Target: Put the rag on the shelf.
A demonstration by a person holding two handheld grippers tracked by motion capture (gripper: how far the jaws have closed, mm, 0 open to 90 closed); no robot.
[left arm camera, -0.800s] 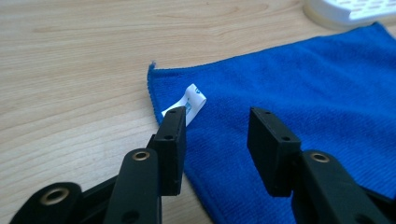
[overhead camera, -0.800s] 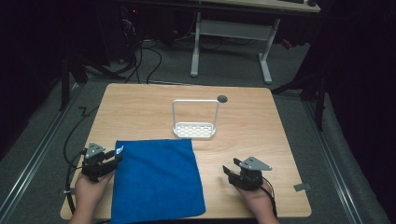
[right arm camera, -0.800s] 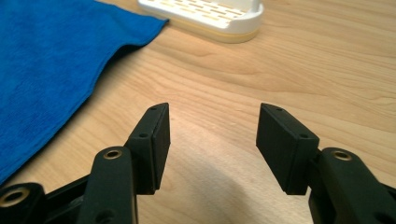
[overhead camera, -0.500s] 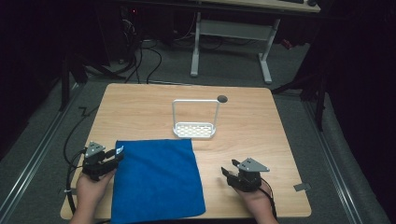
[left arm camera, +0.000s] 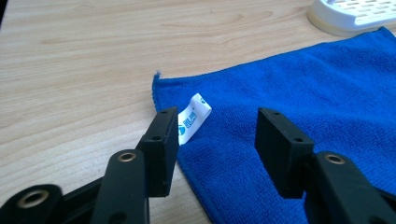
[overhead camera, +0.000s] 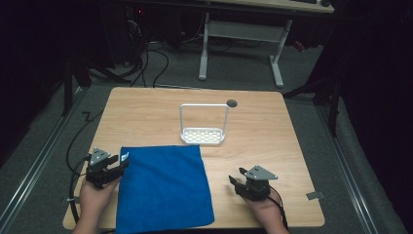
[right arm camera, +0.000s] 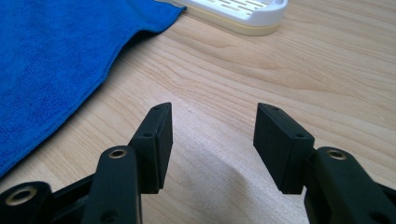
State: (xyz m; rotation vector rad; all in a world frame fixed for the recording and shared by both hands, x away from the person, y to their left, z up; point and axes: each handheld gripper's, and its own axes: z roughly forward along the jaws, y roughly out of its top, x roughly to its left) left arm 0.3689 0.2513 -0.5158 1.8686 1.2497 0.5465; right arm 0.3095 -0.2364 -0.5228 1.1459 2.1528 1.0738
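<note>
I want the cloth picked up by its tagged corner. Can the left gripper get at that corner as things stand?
Probably yes. The left gripper is open, its jaws straddling the cloth's edge beside the white tag. The corner lies flat on the table just ahead, with nothing between.

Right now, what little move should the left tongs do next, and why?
Probably ease the left tongs forward and down, then close on the blue cloth's corner. They are open, straddling its edge right by the white tag, and nothing is gripped yet. The right tongs are open over bare wooden table.
</note>
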